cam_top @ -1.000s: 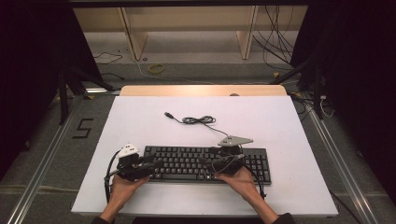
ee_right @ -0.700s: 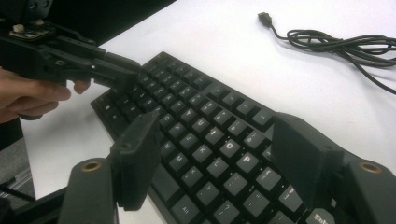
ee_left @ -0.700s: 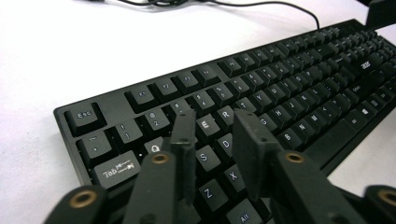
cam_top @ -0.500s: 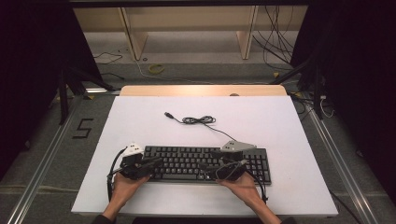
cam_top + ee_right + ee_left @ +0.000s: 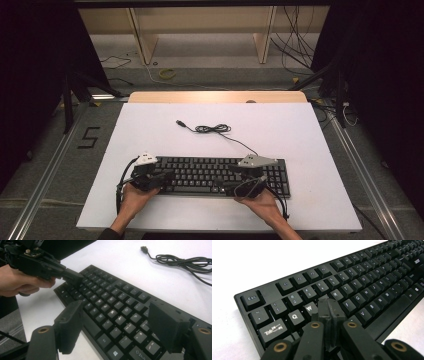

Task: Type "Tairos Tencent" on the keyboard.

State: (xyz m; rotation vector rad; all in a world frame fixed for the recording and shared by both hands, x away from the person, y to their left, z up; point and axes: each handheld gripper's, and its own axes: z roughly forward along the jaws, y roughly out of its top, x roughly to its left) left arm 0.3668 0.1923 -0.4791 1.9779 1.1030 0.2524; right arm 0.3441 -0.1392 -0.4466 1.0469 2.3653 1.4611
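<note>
Black keyboard (image 5: 220, 175) lies flat on our white table (image 5: 150, 125); left gripper (image 5: 329, 308) has jaws pressed together over the E key, right gripper (image 5: 116, 325) has jaws spread wide above the keys.

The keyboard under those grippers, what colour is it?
The keyboard is black with white lettering, clearest in the left gripper view.

High view looks down from afar; both gripper views closely share the keyboard (image 5: 220, 175).
</note>
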